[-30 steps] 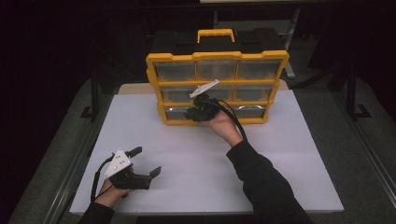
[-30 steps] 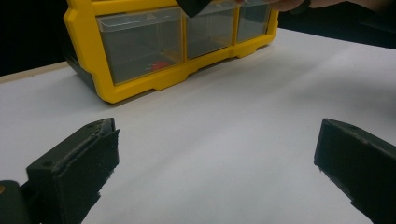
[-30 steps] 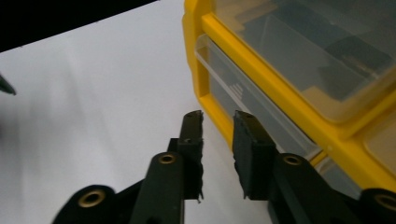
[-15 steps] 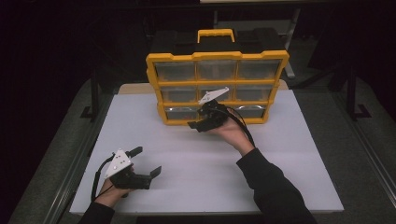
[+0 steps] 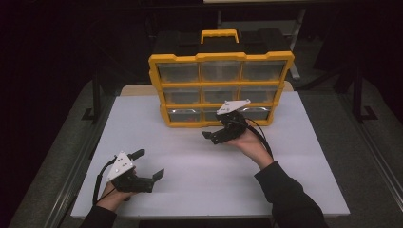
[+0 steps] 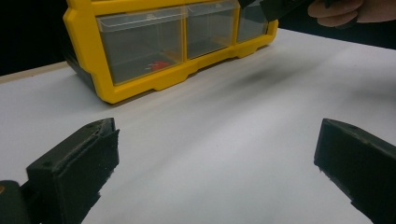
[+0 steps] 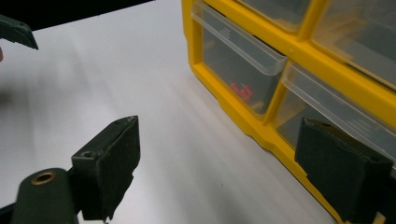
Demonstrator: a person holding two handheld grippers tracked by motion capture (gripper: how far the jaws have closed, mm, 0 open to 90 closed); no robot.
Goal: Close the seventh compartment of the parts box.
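The drawer organizer (image 5: 221,88) stands upright at the far edge of the white tabletop (image 5: 204,175). Nearest, well short of it, the left gripper (image 5: 148,165) rests with fingers wide and empty; just before its bottom drawers (image 5: 216,114), the right gripper (image 5: 212,136) has just been opening its fingers, with nothing between them. Since no hand steadies the organizer, a careless pull on a drawer could likely drag or tip it.

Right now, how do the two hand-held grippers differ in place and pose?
The left hand-held gripper rests low on the white table near its front edge, far from the yellow drawer organizer; the right hand-held gripper is held up just in front of the organizer's bottom drawers. The left one points to the right across the table; the right one points left. Both stand open with nothing between their jaws; the right one's jaws have just been opening.
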